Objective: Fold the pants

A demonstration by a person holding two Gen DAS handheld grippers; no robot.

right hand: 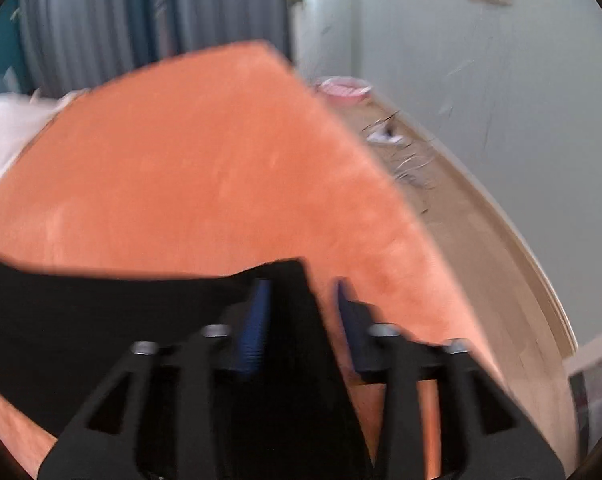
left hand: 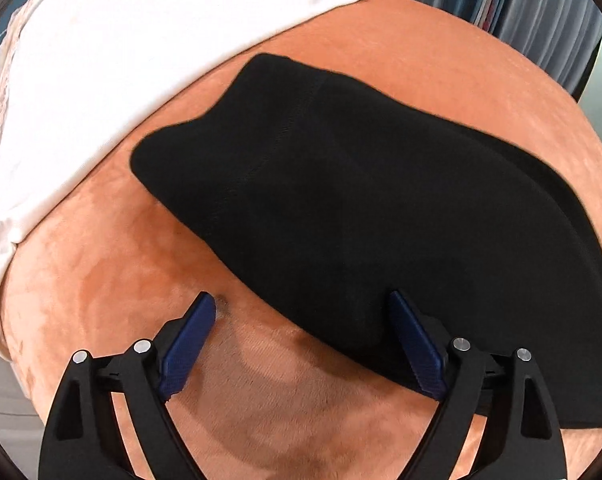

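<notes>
Black pants [right hand: 101, 312] blurred, edge cropped

Orange blanket [left hand: 101, 264] lies bare around black pants [left hand: 341, 200].

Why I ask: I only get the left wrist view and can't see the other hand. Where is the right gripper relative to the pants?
Observer: The right gripper straddles a corner of the black pants; that corner of cloth lies between its fingers.
Operator: Is it clamped on the corner?
Observer: Not that I can see. The orange cover shows between the cloth's edge and one finger, though the picture is blurred.
Operator: How near the cover's edge is that?
Observer: Close. The edge runs just beside that finger, with wooden floor beyond it.
</notes>
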